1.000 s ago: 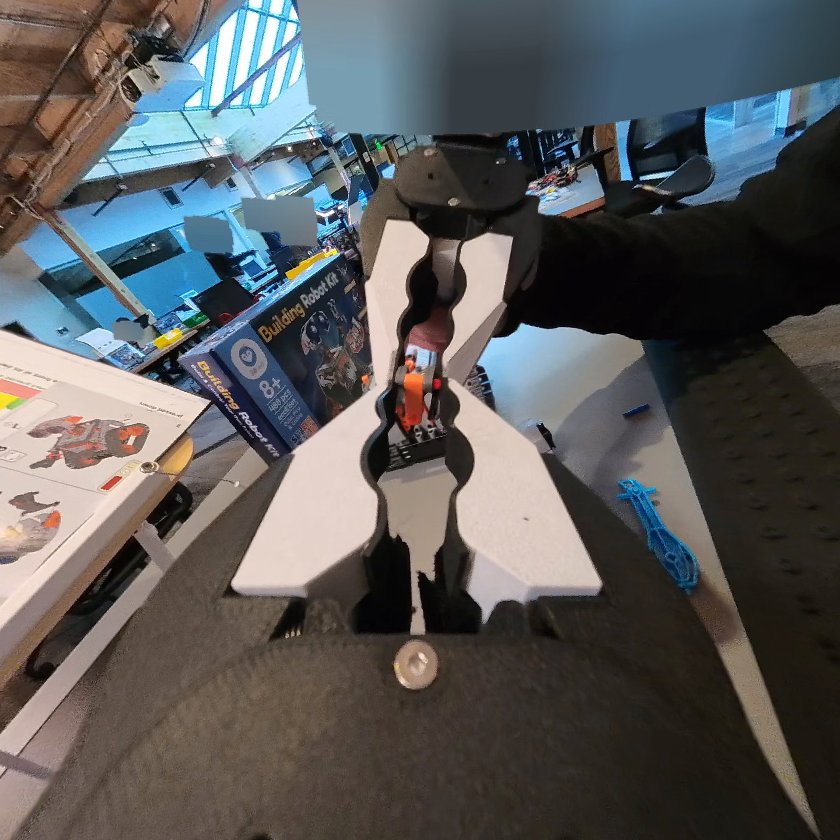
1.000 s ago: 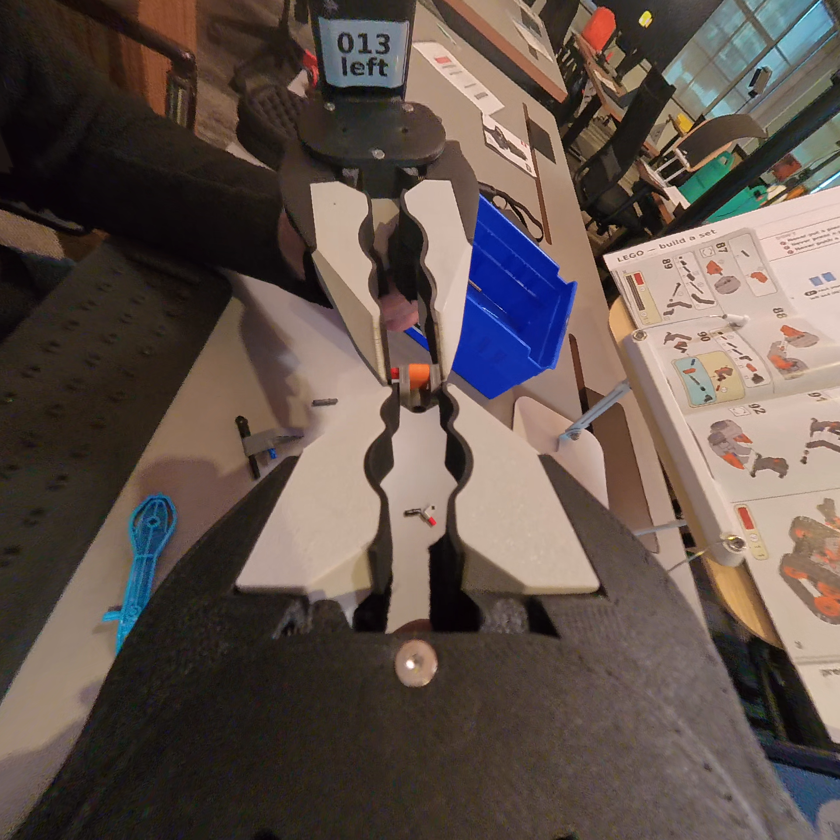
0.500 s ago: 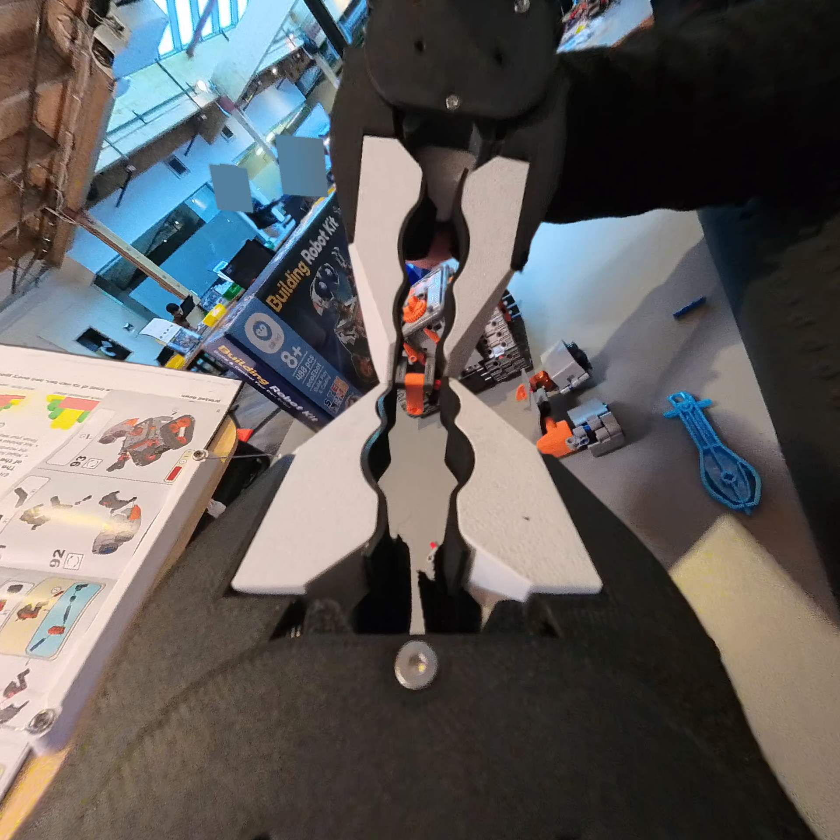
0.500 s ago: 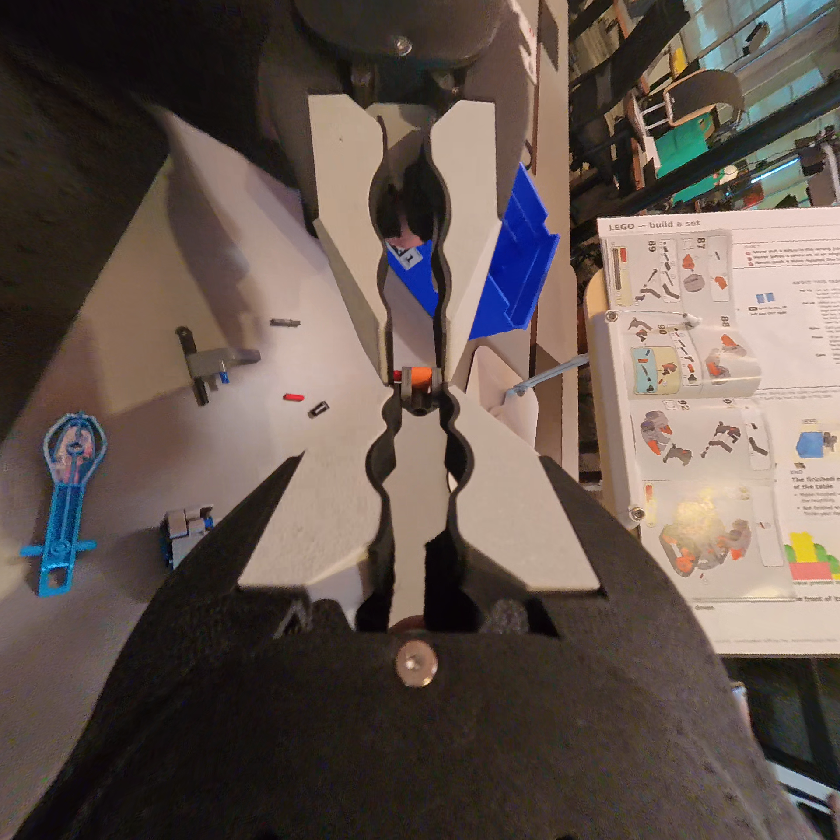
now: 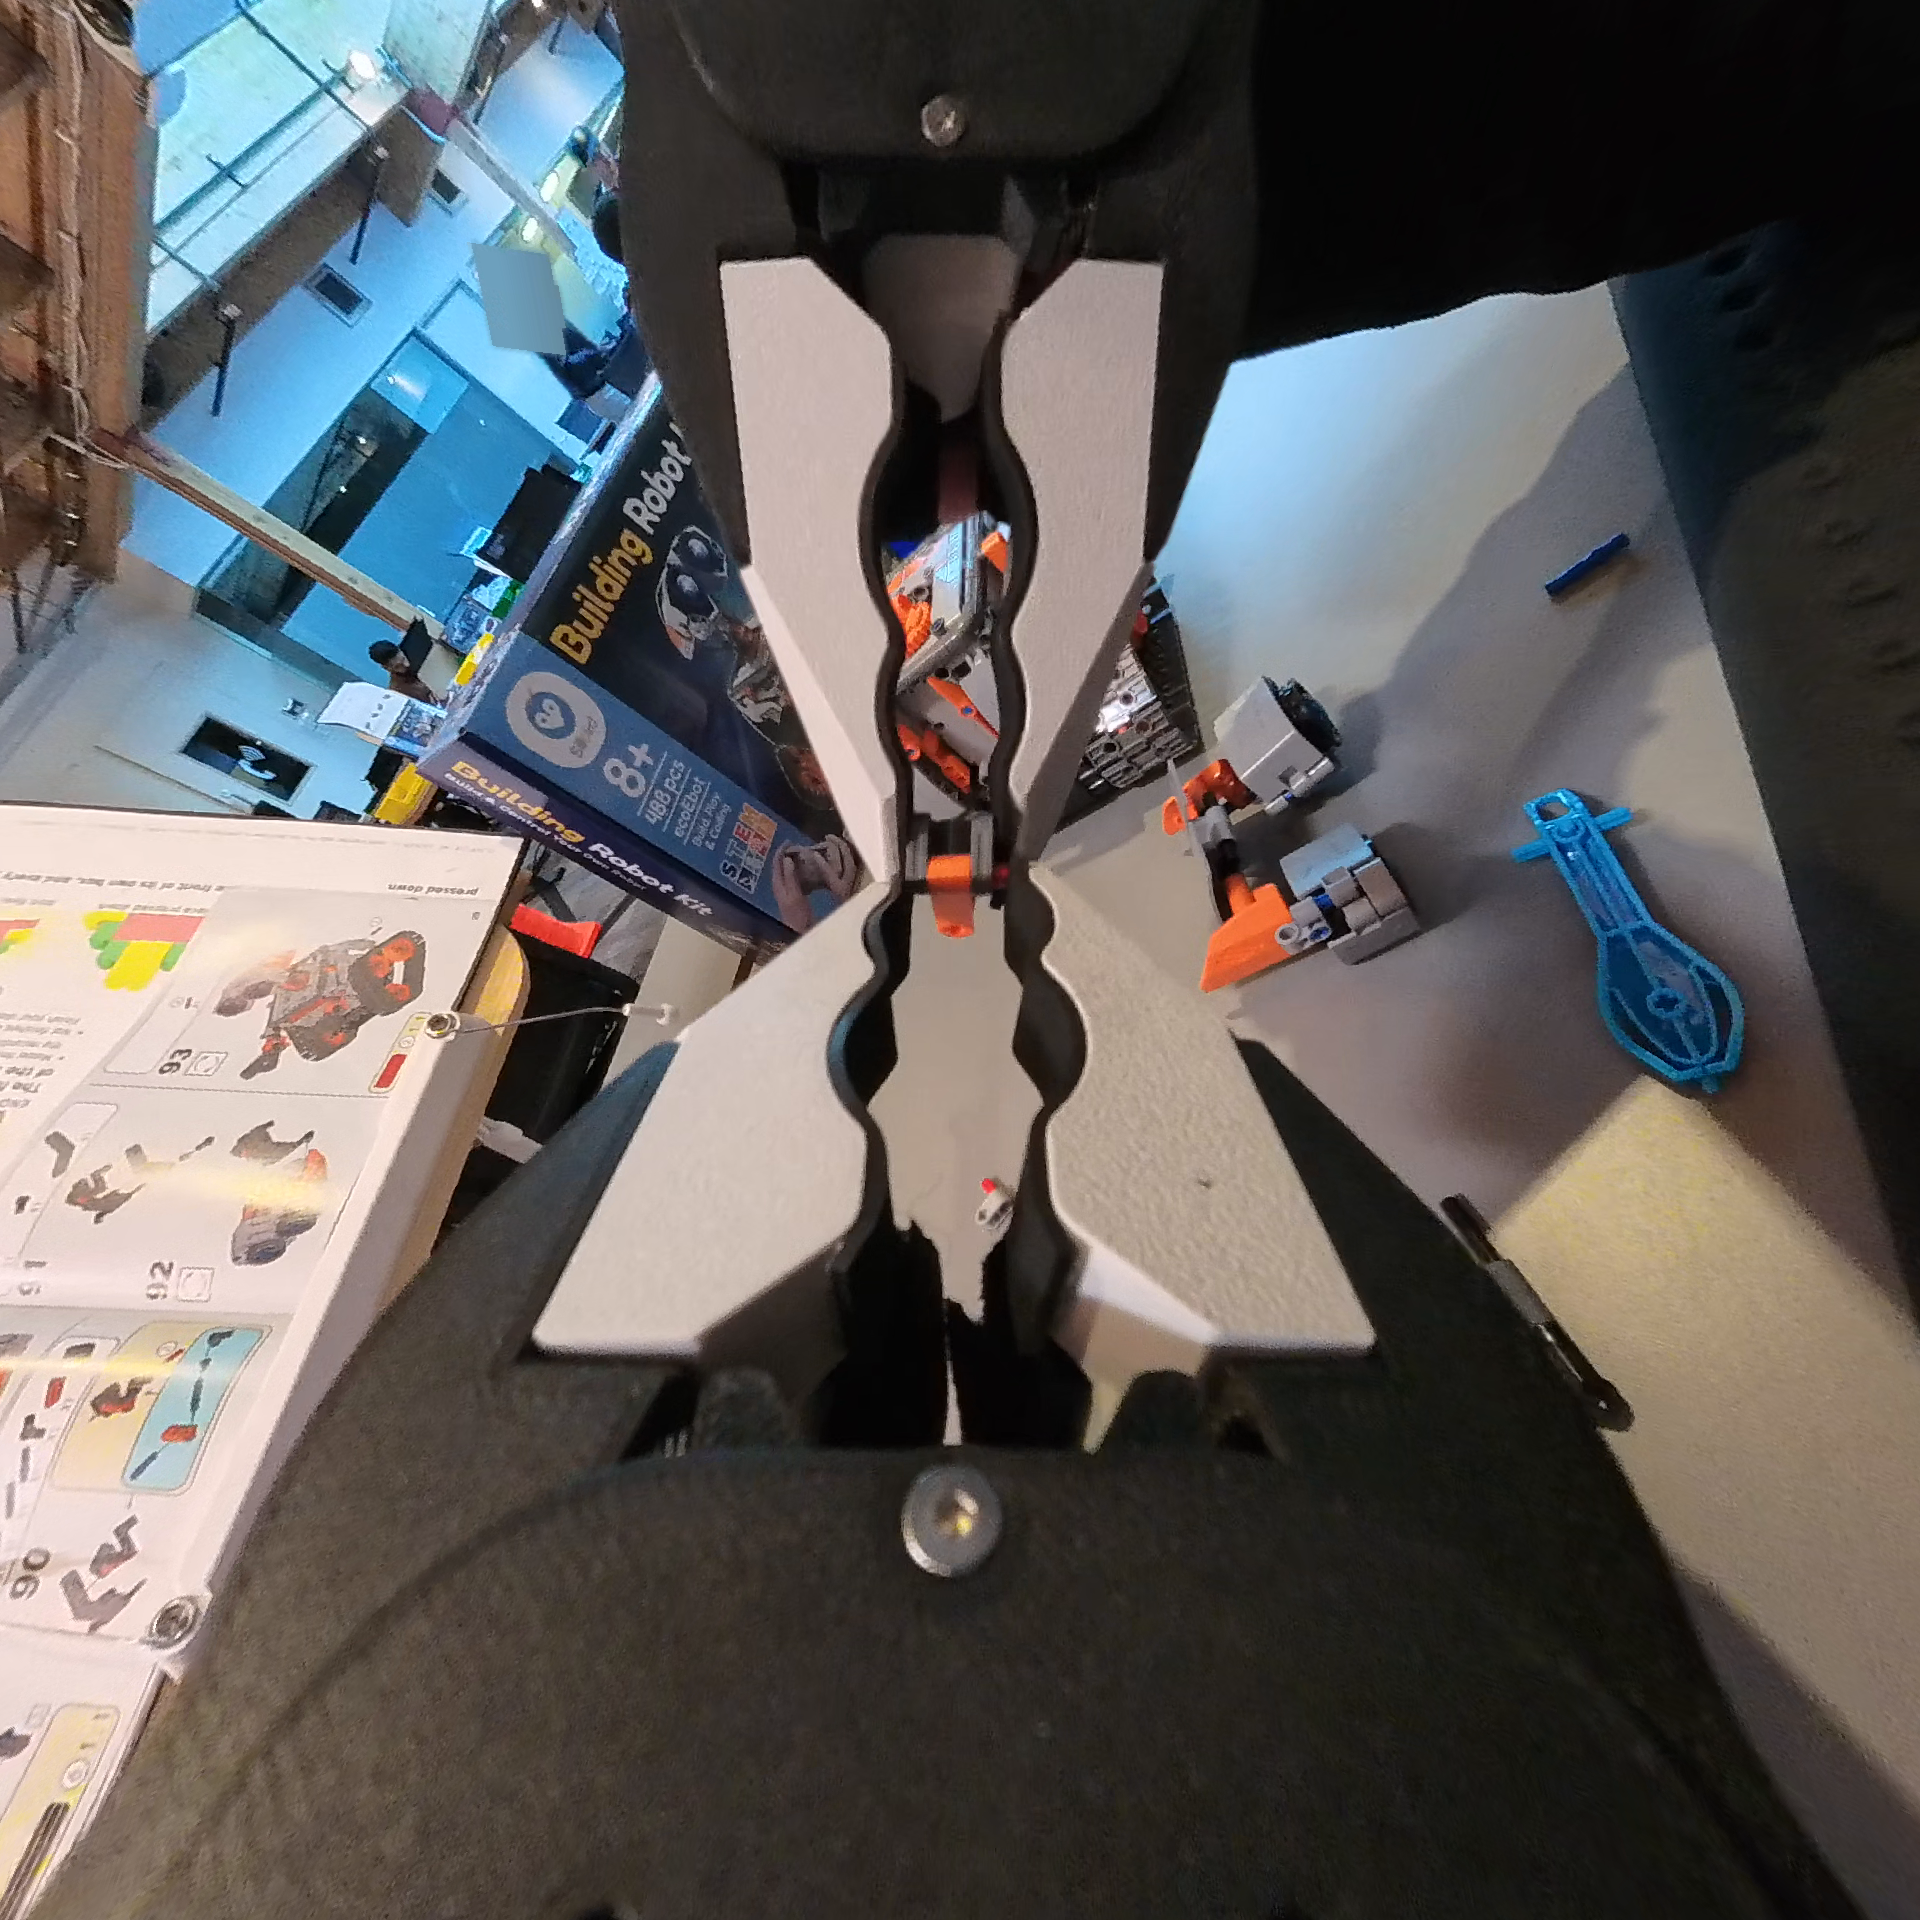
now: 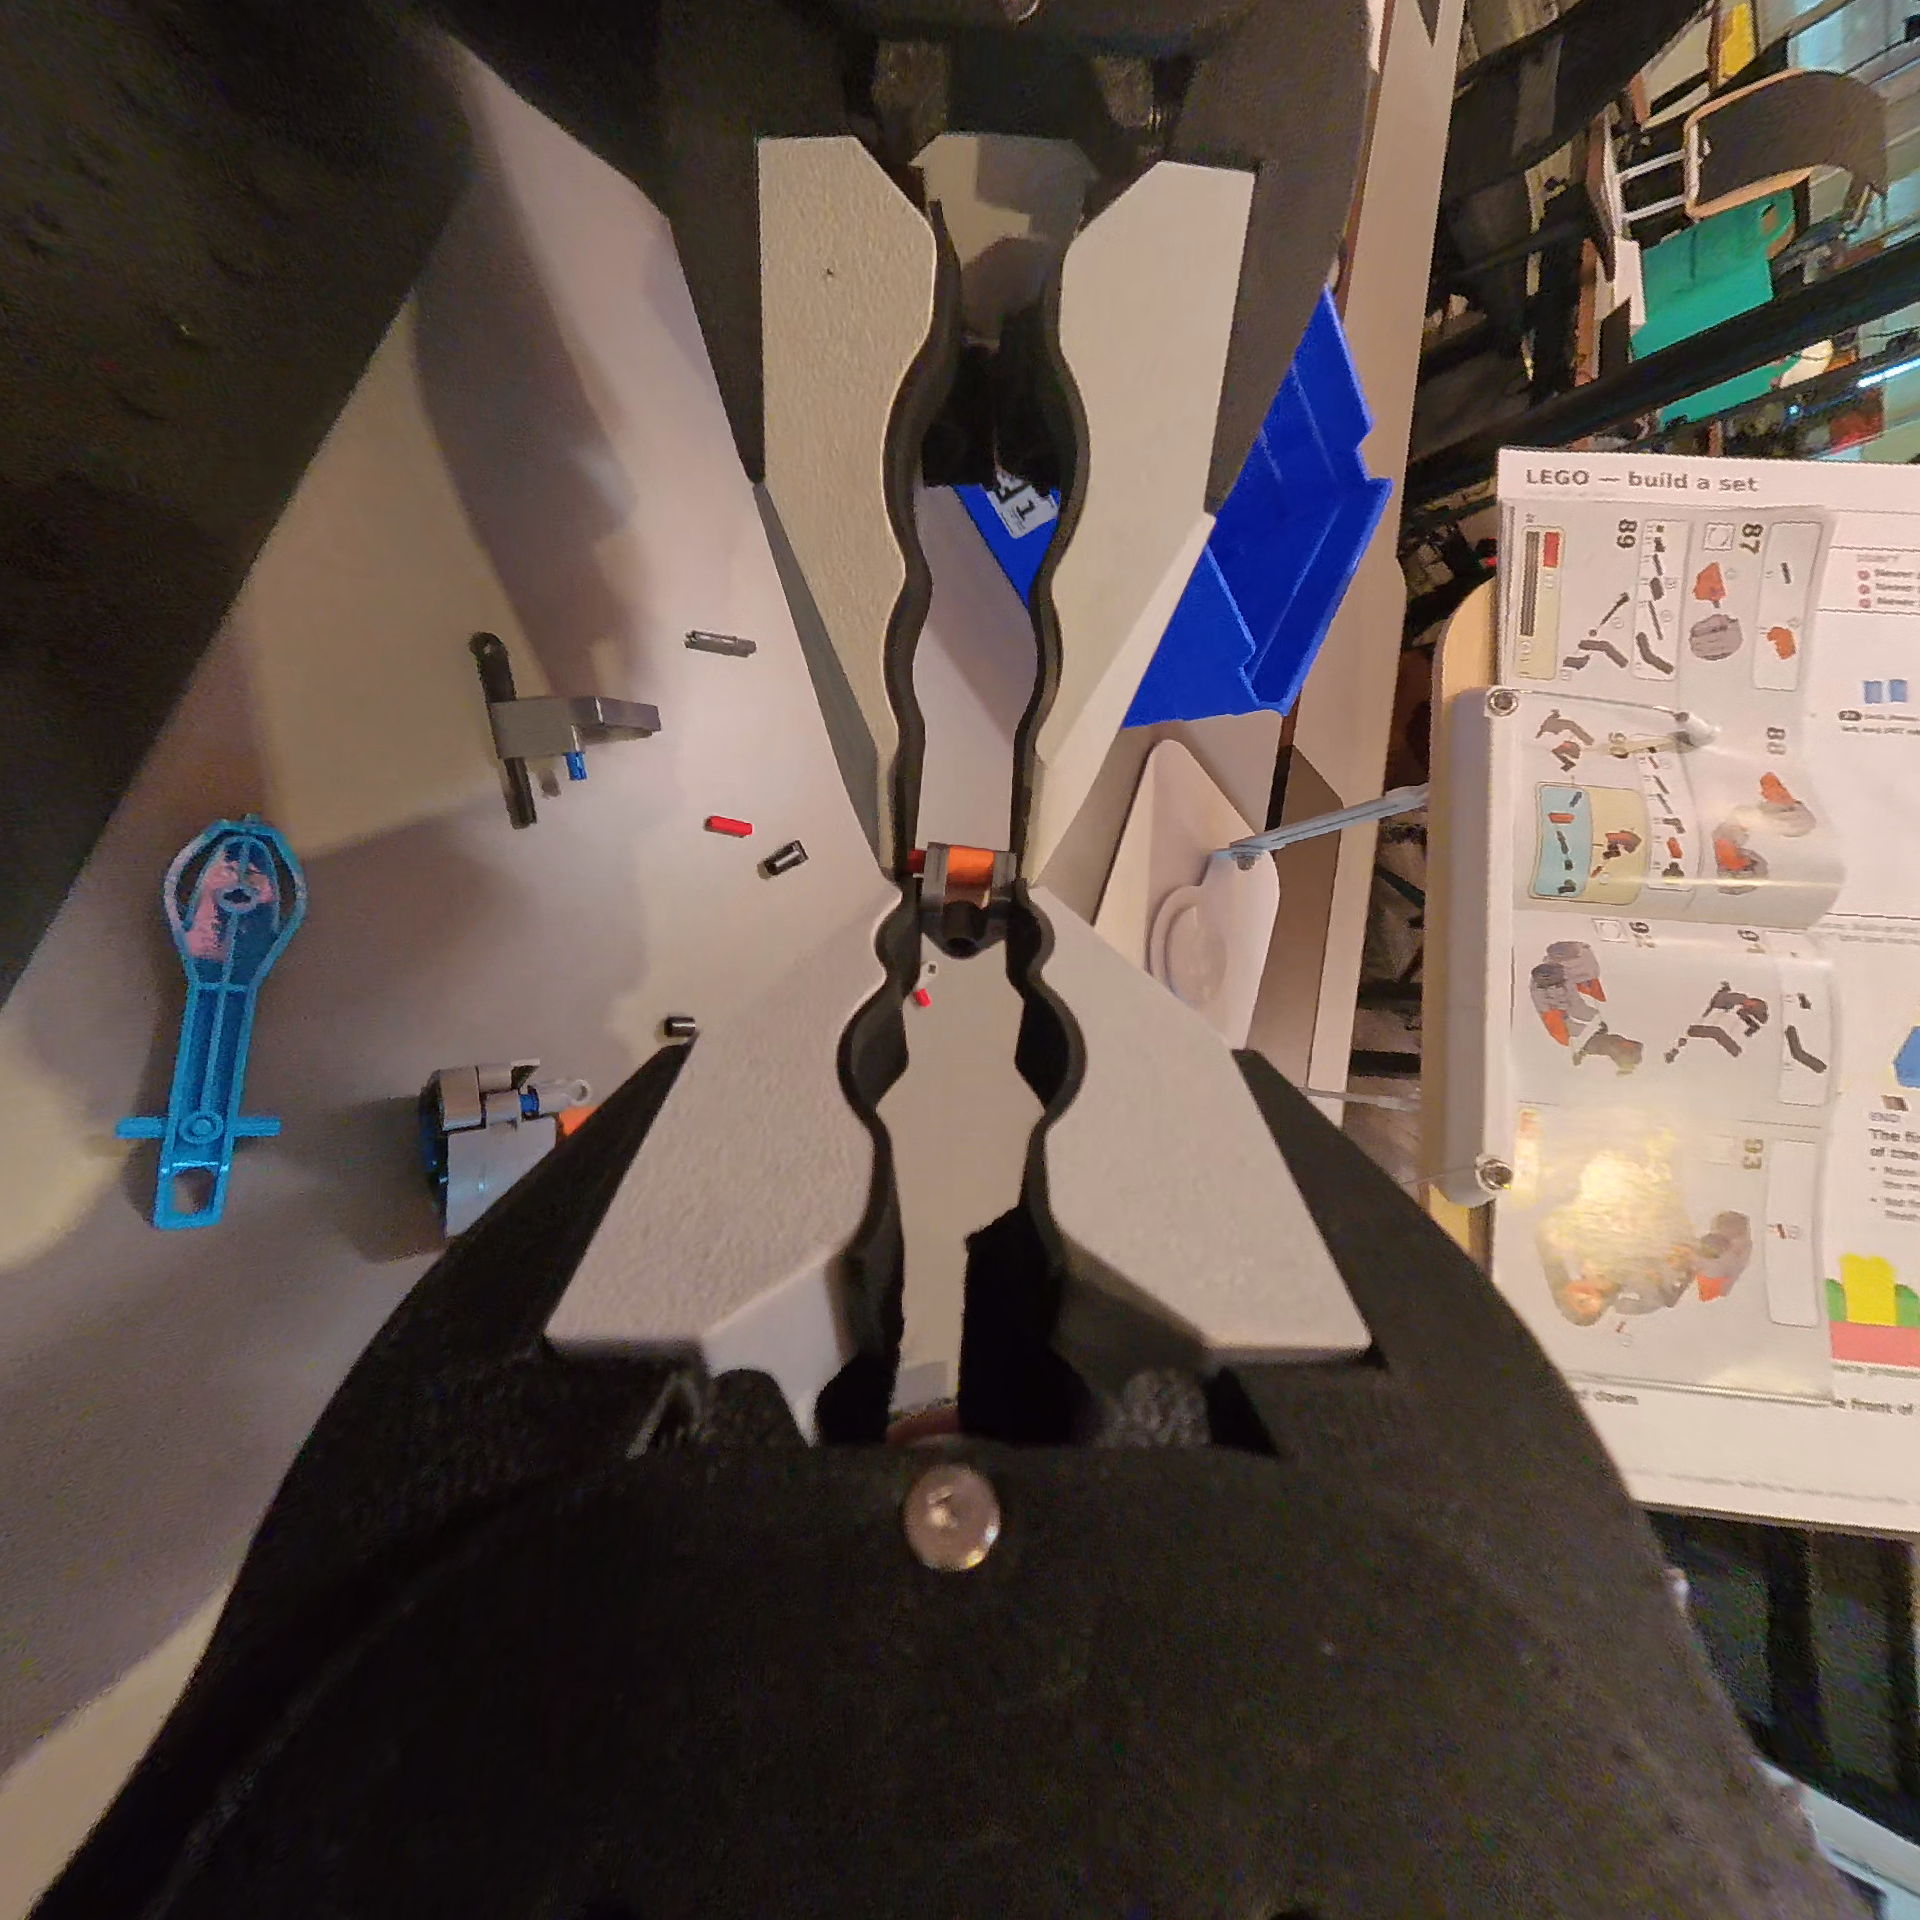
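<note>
My two grippers meet tip to tip above a pale table (image 6: 582, 935). My left gripper (image 5: 954, 902) is shut on the orange end of a small orange-and-grey brick piece (image 5: 951, 871). My right gripper (image 6: 961, 923) is shut on the dark grey end of the same piece, which also shows in the right wrist view (image 6: 971, 864). Each view shows the other gripper coming in from the top, held by a dark-sleeved arm. A partly built orange and grey robot model (image 5: 945, 644) stands on the table behind the fingers.
On the table lie a blue separator tool (image 6: 213, 997), a grey and orange sub-assembly (image 5: 1288, 883), a grey bracket on a black axle (image 6: 551, 727) and loose pins (image 6: 727, 826). A blue bin (image 6: 1278, 582), a kit box (image 5: 644, 748) and instruction sheets (image 6: 1683, 935) stand alongside. The tips of both grippers are at nearly the same place.
Both grippers have tilted down toward the table and drawn closer together, still pinching the small piece tip to tip. More of the tabletop and its loose parts has come into view.
</note>
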{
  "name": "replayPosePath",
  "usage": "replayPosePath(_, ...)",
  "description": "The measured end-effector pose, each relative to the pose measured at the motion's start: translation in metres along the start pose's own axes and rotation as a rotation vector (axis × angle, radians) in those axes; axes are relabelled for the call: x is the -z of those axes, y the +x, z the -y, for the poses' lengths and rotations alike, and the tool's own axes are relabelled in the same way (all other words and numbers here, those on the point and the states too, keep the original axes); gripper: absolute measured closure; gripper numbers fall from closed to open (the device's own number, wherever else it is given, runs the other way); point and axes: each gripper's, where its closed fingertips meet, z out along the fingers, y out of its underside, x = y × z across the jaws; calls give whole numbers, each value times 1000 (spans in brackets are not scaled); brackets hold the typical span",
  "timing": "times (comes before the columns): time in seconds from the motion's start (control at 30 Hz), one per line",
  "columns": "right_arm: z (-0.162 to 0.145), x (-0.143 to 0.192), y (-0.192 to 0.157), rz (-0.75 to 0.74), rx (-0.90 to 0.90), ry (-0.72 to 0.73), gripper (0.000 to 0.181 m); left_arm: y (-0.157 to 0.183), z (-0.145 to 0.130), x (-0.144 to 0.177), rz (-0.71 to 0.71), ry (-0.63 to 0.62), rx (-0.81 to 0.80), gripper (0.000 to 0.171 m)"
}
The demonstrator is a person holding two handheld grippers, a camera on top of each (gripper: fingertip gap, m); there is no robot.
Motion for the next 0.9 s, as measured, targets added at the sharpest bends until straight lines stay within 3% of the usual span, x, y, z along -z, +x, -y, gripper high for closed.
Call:
replayPosePath(0.33,1,-1,-5,35,-28,27,169,4,-1,1,-56,27,59,157)
replayPosePath(0.53,2,-1,-3,16,-26,36,169,2,1,2,-103,94,175,156)
replayPosePath(0.6,4,0,-3,44,-58,83,169,3,3,3,-150,131,241,156)
replayPosePath(0.73,16,5,17,6,-213,256,168,-17,13,14,-94,217,326,155)
replayPosePath(0.9,19,7,28,-28,-262,320,168,-26,16,17,-30,265,333,155)
